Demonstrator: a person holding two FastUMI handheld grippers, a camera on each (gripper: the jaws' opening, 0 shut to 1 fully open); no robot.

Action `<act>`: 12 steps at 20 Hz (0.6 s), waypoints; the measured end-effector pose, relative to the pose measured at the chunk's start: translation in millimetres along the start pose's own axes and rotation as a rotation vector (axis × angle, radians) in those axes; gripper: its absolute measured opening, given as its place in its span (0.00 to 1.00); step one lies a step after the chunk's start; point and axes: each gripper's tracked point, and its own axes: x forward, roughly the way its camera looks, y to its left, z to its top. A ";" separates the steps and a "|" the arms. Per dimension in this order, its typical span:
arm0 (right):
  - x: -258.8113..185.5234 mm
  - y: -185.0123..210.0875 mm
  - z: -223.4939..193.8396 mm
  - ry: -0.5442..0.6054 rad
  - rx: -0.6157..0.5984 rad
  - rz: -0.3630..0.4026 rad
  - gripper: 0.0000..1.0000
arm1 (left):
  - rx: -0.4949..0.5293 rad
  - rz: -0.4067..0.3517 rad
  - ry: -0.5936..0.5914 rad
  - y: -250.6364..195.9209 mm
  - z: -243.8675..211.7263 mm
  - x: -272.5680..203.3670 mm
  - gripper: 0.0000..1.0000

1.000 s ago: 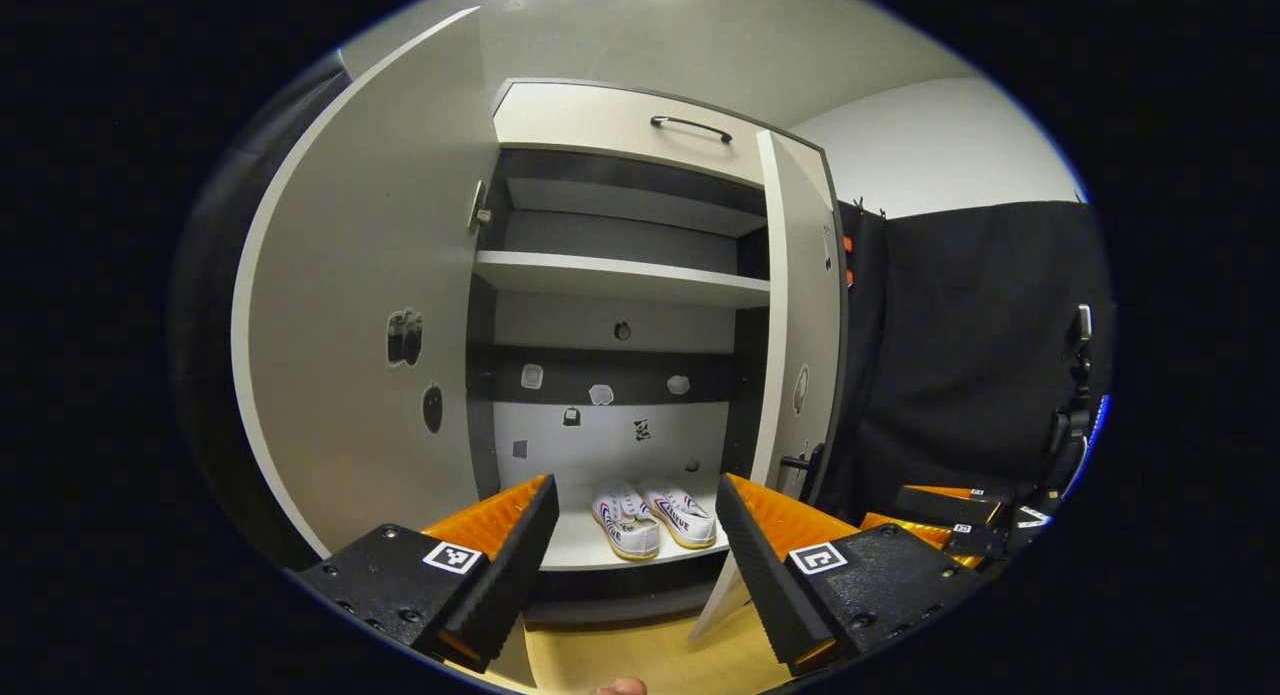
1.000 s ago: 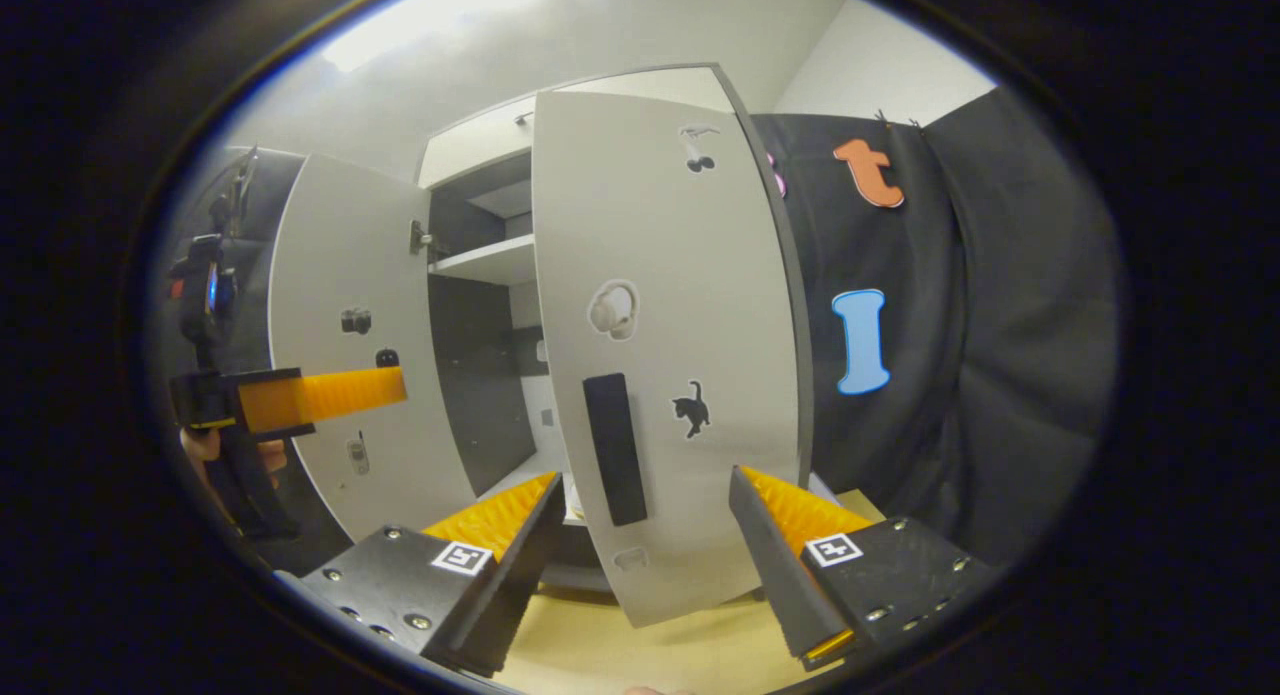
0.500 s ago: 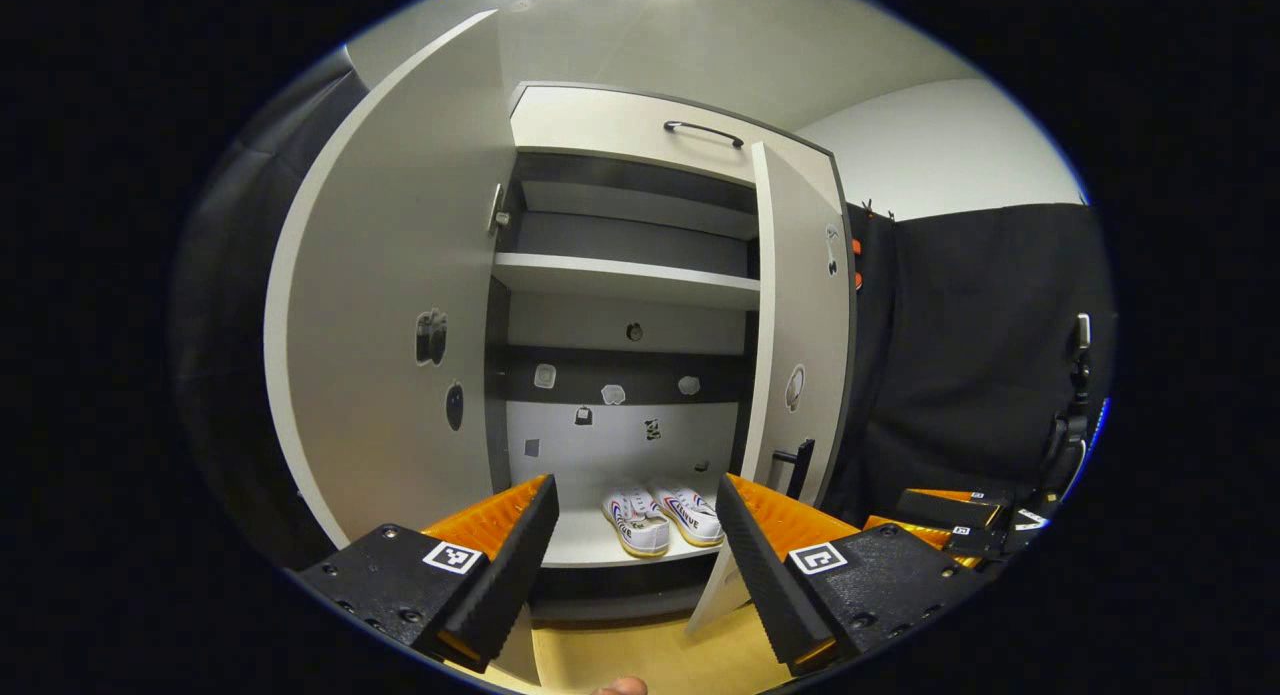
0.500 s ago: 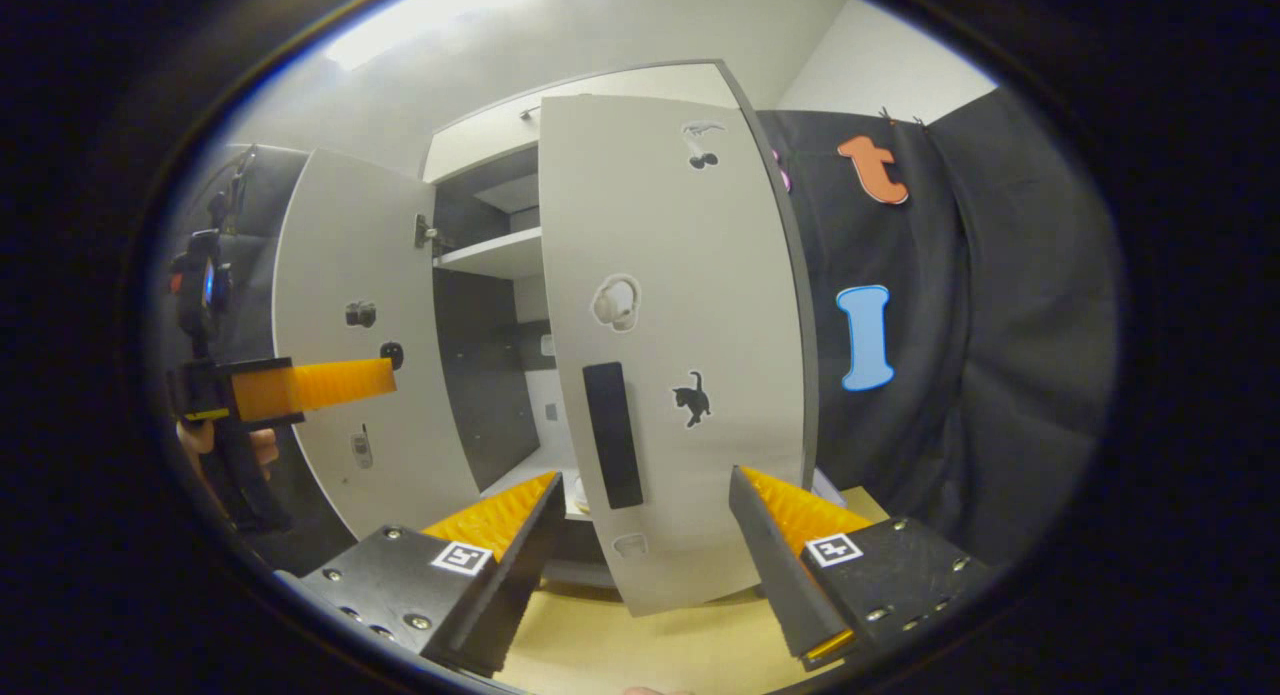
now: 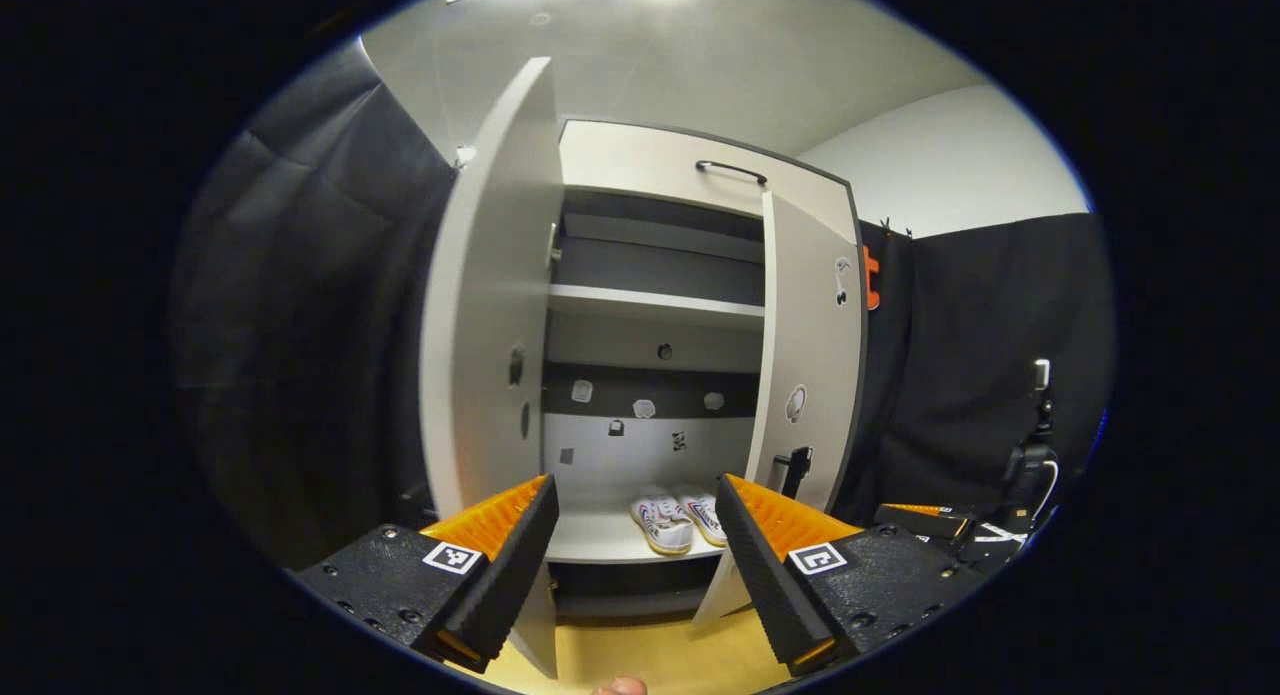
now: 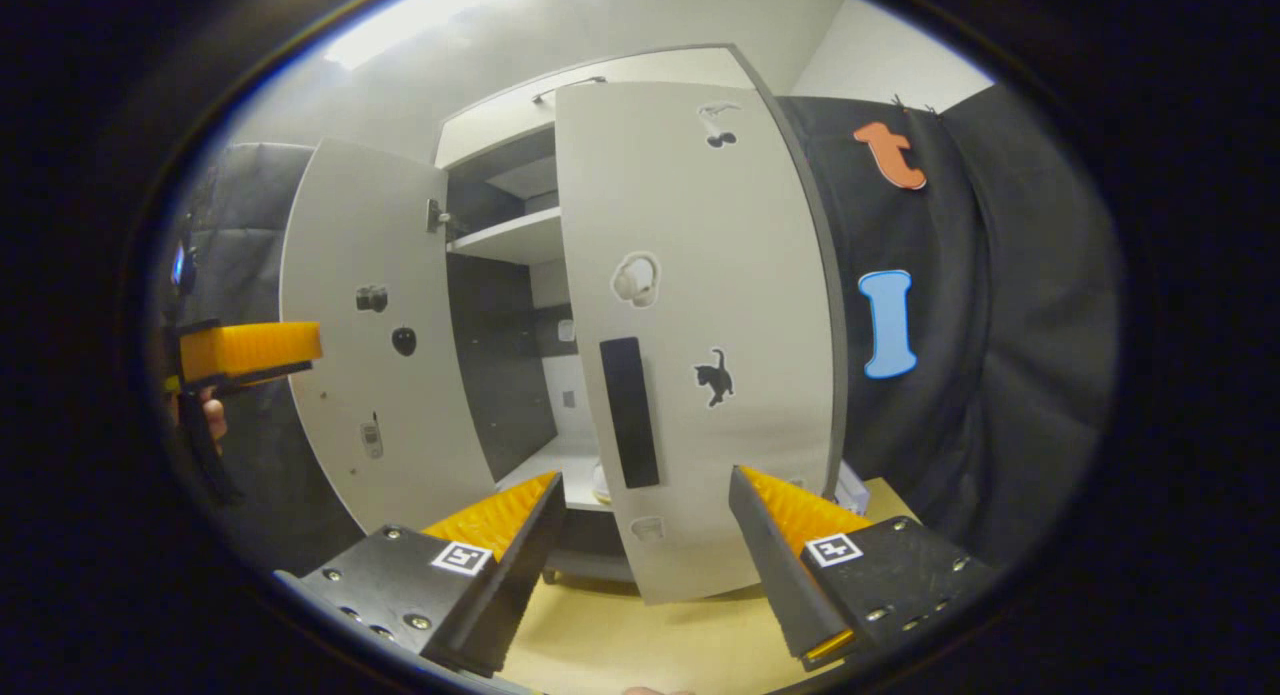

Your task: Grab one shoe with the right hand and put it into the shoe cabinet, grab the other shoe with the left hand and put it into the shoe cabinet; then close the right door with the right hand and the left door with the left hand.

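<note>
shoes [image 5: 678,516]: both stood side by side on the bottom shelf [image 5: 600,540] of the cabinet [image 5: 660,165], toward its right.
left door [image 5: 490,325]: stood wide open, seen nearly edge-on in the left gripper view.
right door [image 6: 700,305]: hung partly open, its outer face and black handle [image 6: 629,412] toward the right gripper view.
left gripper [image 5: 632,550]: jaws apart, holding nothing, in front of the opening and clear of both doors.
right gripper [image 6: 645,545]: jaws apart, holding nothing, in front of the right door's lower edge; contact could not be told.
floor [image 6: 640,645]: pale wood below the cabinet.
</note>
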 end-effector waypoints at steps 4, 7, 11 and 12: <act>11.7 17.6 -9.7 0.011 0.004 0.028 0.98 | 0.018 0.099 -0.008 39.3 3.8 -22.7 0.92; 14.1 27.3 -15.3 0.011 0.006 0.030 0.98 | 0.011 0.183 -0.001 79.7 -0.6 -34.8 0.96; 11.9 32.2 -19.4 0.005 0.012 0.011 0.98 | 0.009 0.267 0.018 125.6 -8.3 -36.2 0.92; 10.5 31.8 -19.7 0.003 0.013 0.003 0.98 | 0.010 0.270 0.023 131.1 -11.4 -32.7 0.96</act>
